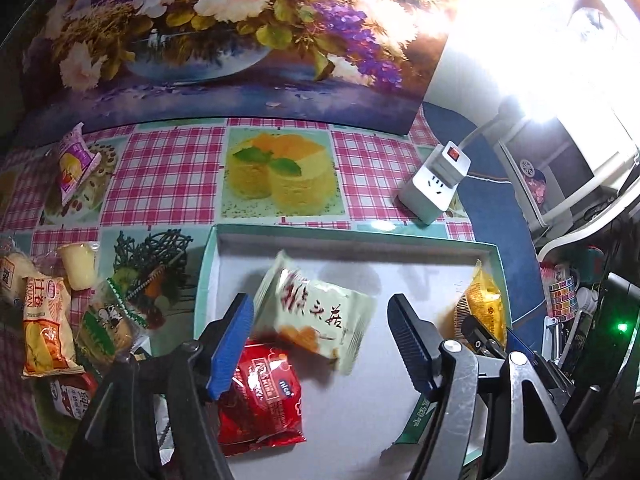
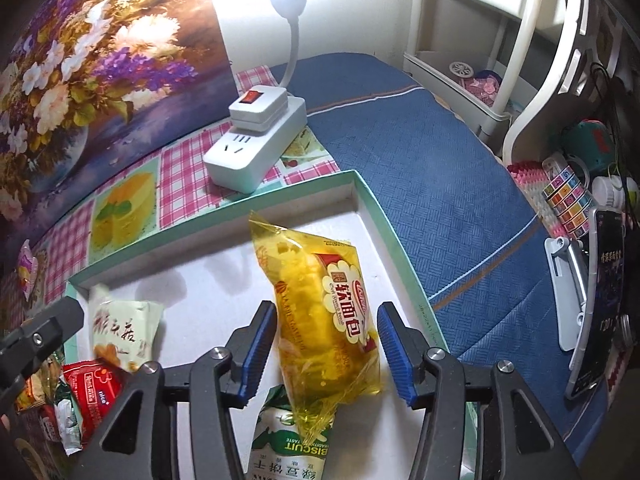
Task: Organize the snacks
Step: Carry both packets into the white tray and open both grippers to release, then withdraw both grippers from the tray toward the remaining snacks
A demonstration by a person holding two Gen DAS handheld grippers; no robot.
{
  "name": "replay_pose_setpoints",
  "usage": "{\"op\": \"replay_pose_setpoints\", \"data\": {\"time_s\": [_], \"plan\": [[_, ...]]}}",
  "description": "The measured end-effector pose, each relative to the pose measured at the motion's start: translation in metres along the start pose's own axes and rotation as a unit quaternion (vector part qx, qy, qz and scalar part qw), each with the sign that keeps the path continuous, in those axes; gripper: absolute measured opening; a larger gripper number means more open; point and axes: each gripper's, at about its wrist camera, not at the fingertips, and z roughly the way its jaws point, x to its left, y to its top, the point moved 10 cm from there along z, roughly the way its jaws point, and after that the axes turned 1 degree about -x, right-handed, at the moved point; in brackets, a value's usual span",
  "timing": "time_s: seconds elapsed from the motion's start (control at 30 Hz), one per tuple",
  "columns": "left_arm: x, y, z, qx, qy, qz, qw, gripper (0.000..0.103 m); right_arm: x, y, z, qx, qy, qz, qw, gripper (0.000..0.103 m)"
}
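A shallow box (image 1: pixel 352 236) with a teal rim and white floor lies on the table. In it lie a pale green snack pack (image 1: pixel 316 312), a red pack (image 1: pixel 260 400), a yellow soft-bread pack (image 2: pixel 328 320) and a green biscuit pack (image 2: pixel 288 440). My left gripper (image 1: pixel 320 344) is open above the box, the pale green pack lying between its fingers without contact. My right gripper (image 2: pixel 328 352) is open, its fingers either side of the yellow pack, which also shows in the left wrist view (image 1: pixel 480 304).
Several loose snacks (image 1: pixel 48 320) lie on the checked tablecloth left of the box, and a purple pack (image 1: pixel 74 160) farther back. A white power strip (image 2: pixel 256 148) with a lamp stands behind the box. A flower painting (image 1: pixel 224 32) leans at the back. Blue bedding (image 2: pixel 420 168) lies right.
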Motion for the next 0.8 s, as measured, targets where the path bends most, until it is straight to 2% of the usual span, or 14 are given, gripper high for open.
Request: {"op": "replay_pose_setpoints", "data": {"time_s": [0.07,0.1,0.13,0.3,0.53,0.8], "plan": [[0.005,-0.001,-0.003,-0.002,0.003,-0.004,1.0,0.075,0.004,-0.002,-0.001,0.004,0.012,-0.002,1.0,0.069],[0.008,-0.001,-0.004,-0.004,0.007,-0.005,1.0,0.088,0.005,-0.003,-0.002,0.004,0.018,-0.003,1.0,0.079],[0.011,-0.001,-0.006,-0.006,0.011,-0.006,0.9999,0.094,0.006,-0.004,-0.004,0.001,0.022,-0.004,1.0,0.087],[0.033,-0.004,-0.018,-0.019,0.033,-0.017,0.9991,0.097,0.007,-0.012,-0.009,-0.004,0.018,-0.01,1.0,0.102],[0.068,-0.017,-0.034,-0.043,0.094,-0.022,0.9945,0.097,0.007,-0.026,-0.02,-0.007,0.002,-0.026,1.0,0.103],[0.109,-0.035,-0.051,-0.04,0.128,-0.052,0.9895,0.097,0.02,-0.045,-0.037,-0.006,-0.001,-0.039,0.999,0.103]]}}
